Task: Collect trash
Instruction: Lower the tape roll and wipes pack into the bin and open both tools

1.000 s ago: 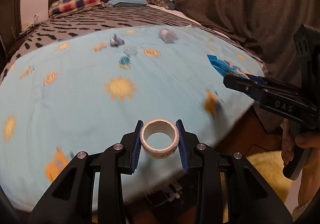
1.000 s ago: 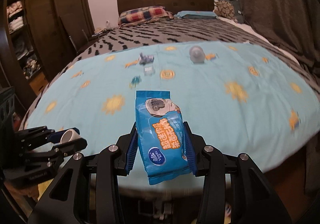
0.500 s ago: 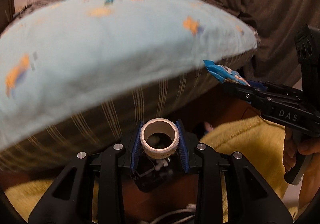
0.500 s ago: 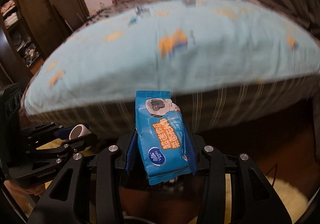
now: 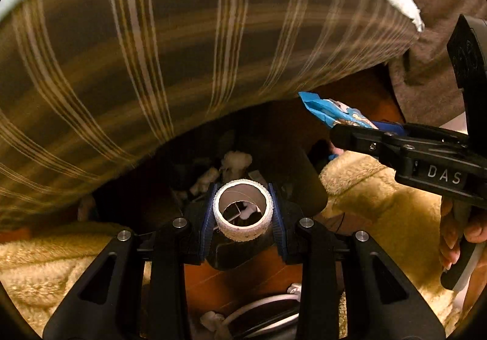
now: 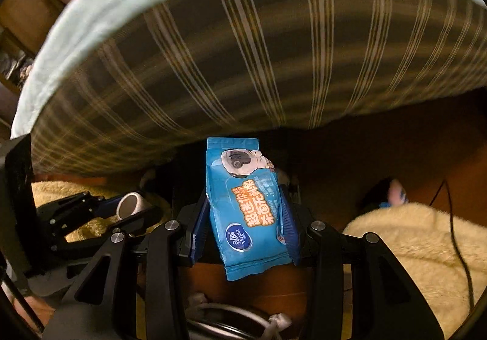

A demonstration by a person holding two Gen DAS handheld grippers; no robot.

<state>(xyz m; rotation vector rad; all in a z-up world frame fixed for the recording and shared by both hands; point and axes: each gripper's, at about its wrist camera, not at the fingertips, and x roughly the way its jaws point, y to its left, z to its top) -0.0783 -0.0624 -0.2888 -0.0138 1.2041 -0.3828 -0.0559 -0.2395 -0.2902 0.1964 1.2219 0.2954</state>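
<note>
1. A white tape roll (image 5: 242, 212) is pinched between the blue pads of the left claw (image 5: 242, 213), low in the centre of the left view.
2. A blue wipes pack (image 6: 247, 209) is clamped upright in the right claw (image 6: 243, 218), at the centre of the right view.
3. Under both claws, a dark bin (image 5: 274, 169) with white scraps is seen, flanked by a cream rug (image 6: 411, 242).
4. Farther up, the frames are filled by the striped bed side (image 5: 182, 51).
</note>
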